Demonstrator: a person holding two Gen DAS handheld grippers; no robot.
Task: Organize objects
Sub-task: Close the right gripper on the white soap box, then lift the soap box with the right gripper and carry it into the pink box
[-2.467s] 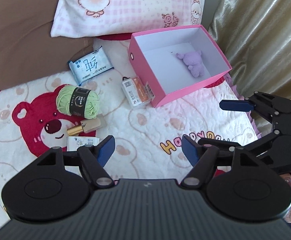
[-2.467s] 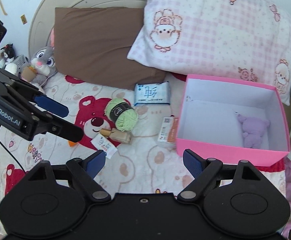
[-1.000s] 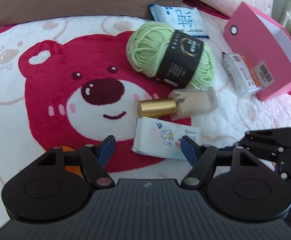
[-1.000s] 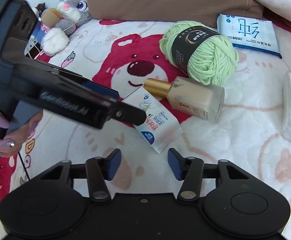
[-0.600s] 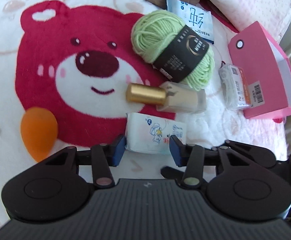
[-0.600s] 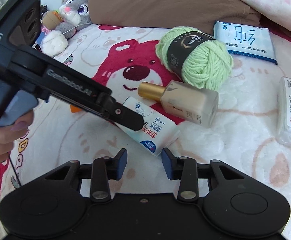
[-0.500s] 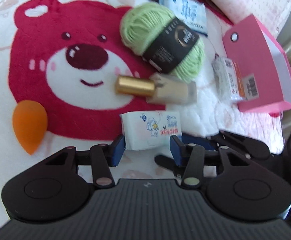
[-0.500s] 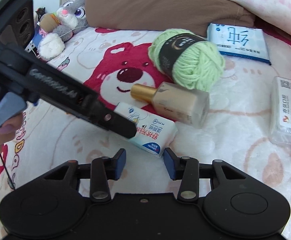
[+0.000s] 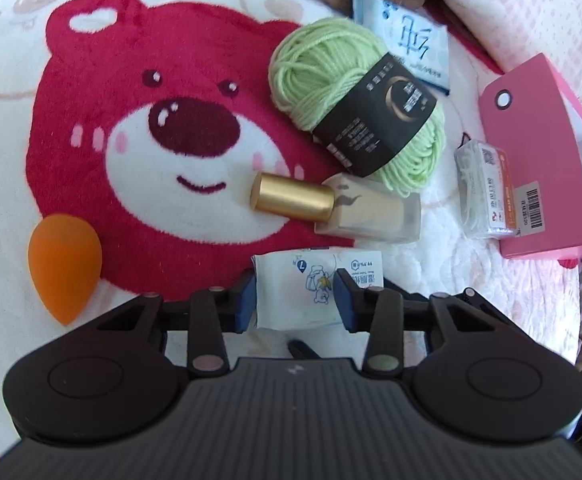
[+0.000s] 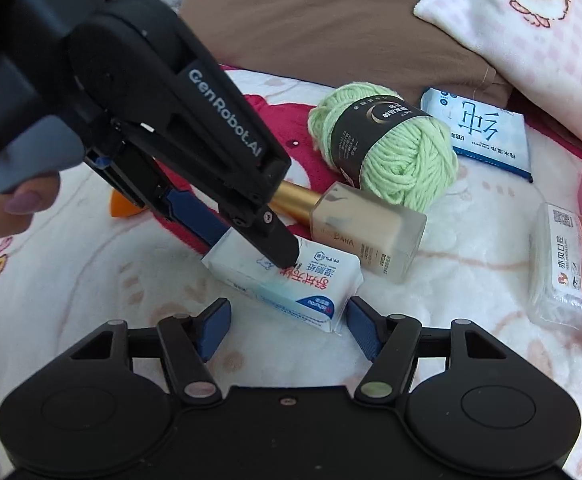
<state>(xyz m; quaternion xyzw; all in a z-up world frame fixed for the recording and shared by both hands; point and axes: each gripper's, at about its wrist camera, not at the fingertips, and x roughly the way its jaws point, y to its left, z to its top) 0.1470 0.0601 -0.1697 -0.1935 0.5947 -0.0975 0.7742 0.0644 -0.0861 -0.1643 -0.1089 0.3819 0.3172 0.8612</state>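
A small white wet-wipe packet (image 9: 319,268) lies on the bear-print blanket below a foundation bottle (image 9: 367,212) with a gold cap. My left gripper (image 9: 295,300) straddles the packet's near end. Its jaws are closing and both blue pads press the packet's sides. In the right wrist view the left gripper (image 10: 247,248) reaches down from the upper left onto the packet (image 10: 315,284). My right gripper (image 10: 289,328) is low in front of the packet. Its jaws are opening, and its pads stand clear on either side of the packet's near corner.
A green yarn ball (image 9: 355,104) touches the bottle's far side, with a blue wipes pack (image 9: 407,36) behind it. A clear floss box (image 9: 487,192) lies against the pink box (image 9: 539,152) at right. An orange sponge (image 9: 65,264) sits left. Pillows (image 10: 371,28) line the back.
The left jaws have narrowed onto the small packet, and the gripper has rolled. The right jaws have widened from nearly closed. The packet has turned slightly on the blanket.
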